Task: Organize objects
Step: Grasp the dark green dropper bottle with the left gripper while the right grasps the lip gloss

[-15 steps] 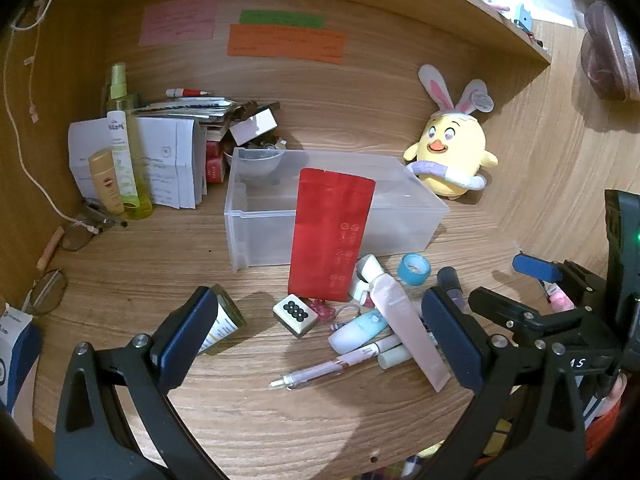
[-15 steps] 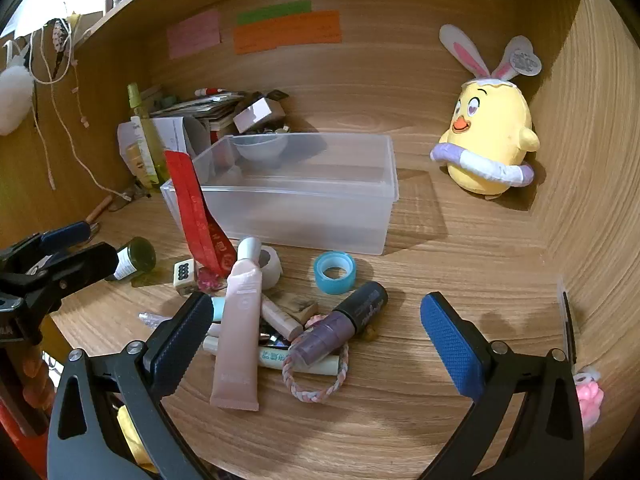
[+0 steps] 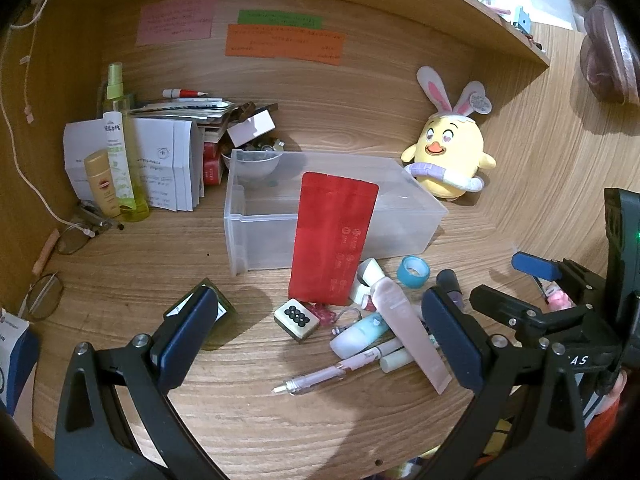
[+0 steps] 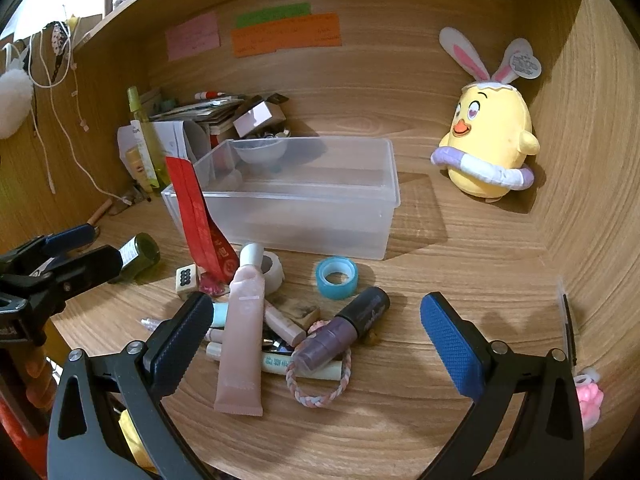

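Wooden desk (image 3: 160,264), clear bin (image 3: 400,216) holding nothing

A: How does the left hand-held gripper (image 3: 316,332) stand?
B: Jaws spread wide, nothing between them, tilted downward.
A: And the right hand-held gripper (image 4: 316,334)?
B: The same: wide apart, empty, angled down, just right of the left one.

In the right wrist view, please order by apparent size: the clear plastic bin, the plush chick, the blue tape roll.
1. clear plastic bin
2. plush chick
3. blue tape roll, smallest although nearest the camera
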The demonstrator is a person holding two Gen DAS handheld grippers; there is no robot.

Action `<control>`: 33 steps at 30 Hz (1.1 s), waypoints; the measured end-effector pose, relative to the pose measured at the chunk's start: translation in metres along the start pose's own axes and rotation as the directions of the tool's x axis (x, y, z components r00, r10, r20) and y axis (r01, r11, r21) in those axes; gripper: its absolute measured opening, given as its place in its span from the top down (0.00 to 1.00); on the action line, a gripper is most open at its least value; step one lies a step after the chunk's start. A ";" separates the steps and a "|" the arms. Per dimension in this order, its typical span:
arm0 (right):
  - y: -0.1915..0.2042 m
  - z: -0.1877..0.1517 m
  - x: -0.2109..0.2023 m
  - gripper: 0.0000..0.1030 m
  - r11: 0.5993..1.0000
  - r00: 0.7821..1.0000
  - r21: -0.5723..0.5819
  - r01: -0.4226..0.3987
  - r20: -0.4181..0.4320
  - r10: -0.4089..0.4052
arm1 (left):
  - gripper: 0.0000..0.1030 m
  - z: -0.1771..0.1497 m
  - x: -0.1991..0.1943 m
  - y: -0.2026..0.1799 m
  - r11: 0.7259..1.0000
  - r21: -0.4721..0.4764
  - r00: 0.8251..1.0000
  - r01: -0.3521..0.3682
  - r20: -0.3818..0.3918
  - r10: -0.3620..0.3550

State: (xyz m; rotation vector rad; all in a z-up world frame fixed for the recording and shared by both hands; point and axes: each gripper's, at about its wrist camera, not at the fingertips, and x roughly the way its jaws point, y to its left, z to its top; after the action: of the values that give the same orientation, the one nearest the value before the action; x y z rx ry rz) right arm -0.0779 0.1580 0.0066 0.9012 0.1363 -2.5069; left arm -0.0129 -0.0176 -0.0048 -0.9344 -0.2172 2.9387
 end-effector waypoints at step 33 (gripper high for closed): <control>-0.053 -0.012 0.069 0.31 0.981 0.979 0.189 0.035 -0.202 0.004 | 0.00 -0.018 0.068 0.092 0.990 -0.095 0.978 -0.106 -0.188 0.086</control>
State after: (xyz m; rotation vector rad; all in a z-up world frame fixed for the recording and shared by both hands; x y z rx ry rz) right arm -0.1418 0.1804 -0.0490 1.2371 -0.0348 -2.4687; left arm -0.0586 -0.1004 -0.0717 -1.2577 -0.3293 2.9267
